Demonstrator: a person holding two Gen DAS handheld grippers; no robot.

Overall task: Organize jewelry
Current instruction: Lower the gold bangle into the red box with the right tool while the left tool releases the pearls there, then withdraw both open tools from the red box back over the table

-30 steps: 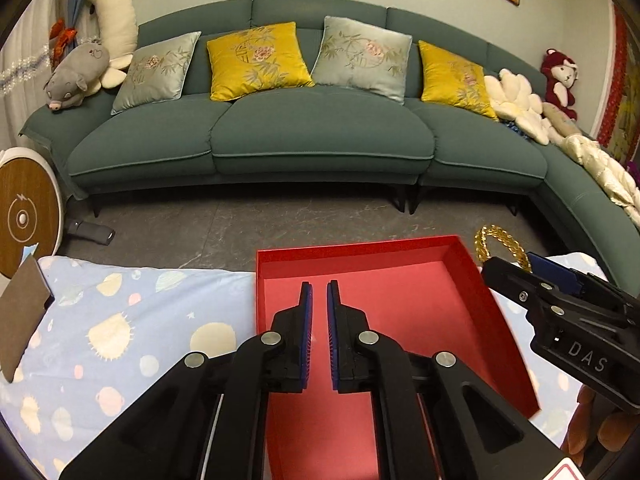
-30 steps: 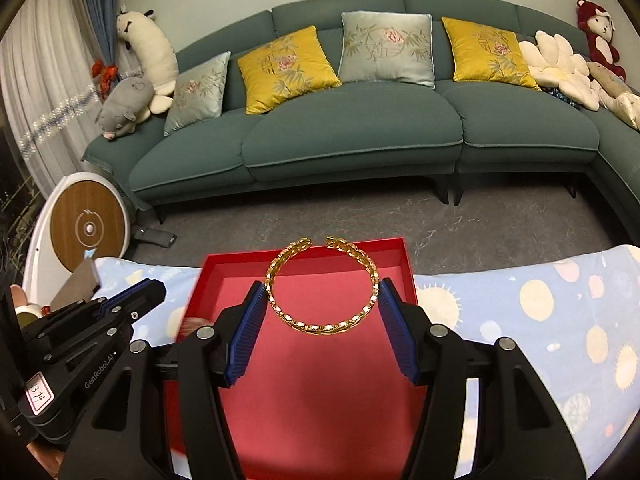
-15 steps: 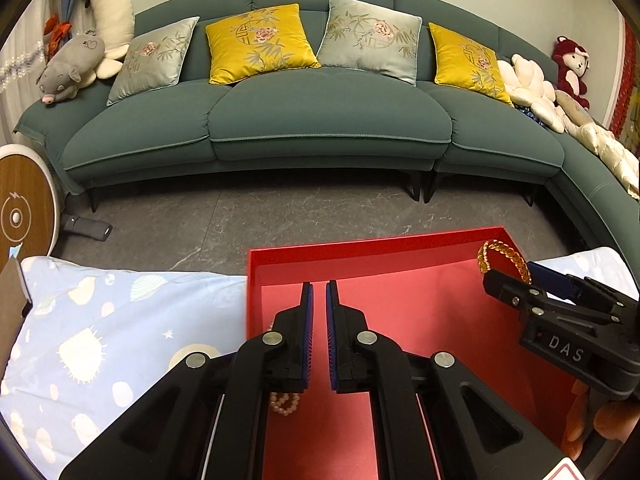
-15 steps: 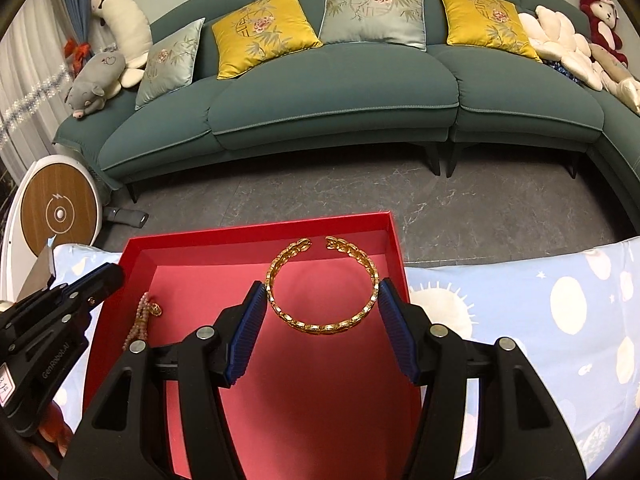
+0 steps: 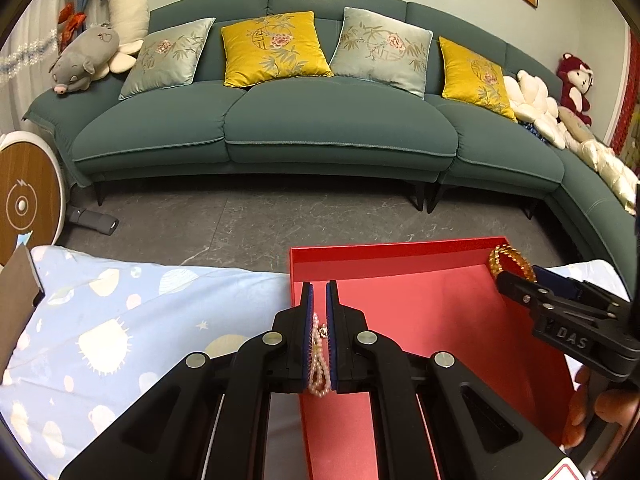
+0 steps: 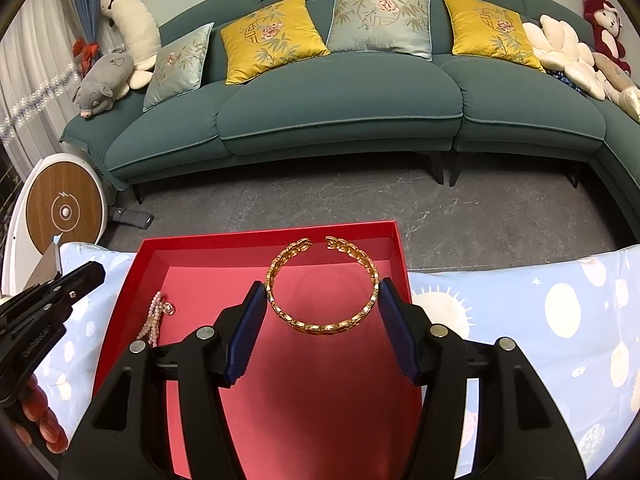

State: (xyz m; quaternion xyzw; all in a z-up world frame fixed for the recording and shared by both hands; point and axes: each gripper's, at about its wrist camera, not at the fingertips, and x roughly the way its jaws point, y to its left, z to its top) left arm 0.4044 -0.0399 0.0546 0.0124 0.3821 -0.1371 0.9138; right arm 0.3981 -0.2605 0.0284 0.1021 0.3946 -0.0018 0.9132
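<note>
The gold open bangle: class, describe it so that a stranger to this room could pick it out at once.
Find the shallow red cardboard box on the blue patterned cloth. Above its floor the right gripper clamps a gold open bangle of leaf-shaped links. Unlike the pale pink bead string at the box's left side, it is a rigid ring with a gap.

Free room and obstacles around the red box [image 6: 132, 280]. The box's 4 low walls bound its floor; the top is open, giving access from above. The middle of the floor lies bare. Near the left wall a pearl strand [image 6: 154, 320] hangs from the closed left gripper [image 5: 319, 300], which fills that side. On the right side the right gripper [image 6: 322, 300] clamps a gold bangle [image 6: 324, 284] above the floor. The patterned cloth [image 5: 120, 320] left of the box and to its right [image 6: 540, 312] is unobstructed. A cardboard piece [image 5: 16, 296] stands at the cloth's far left edge.
</note>
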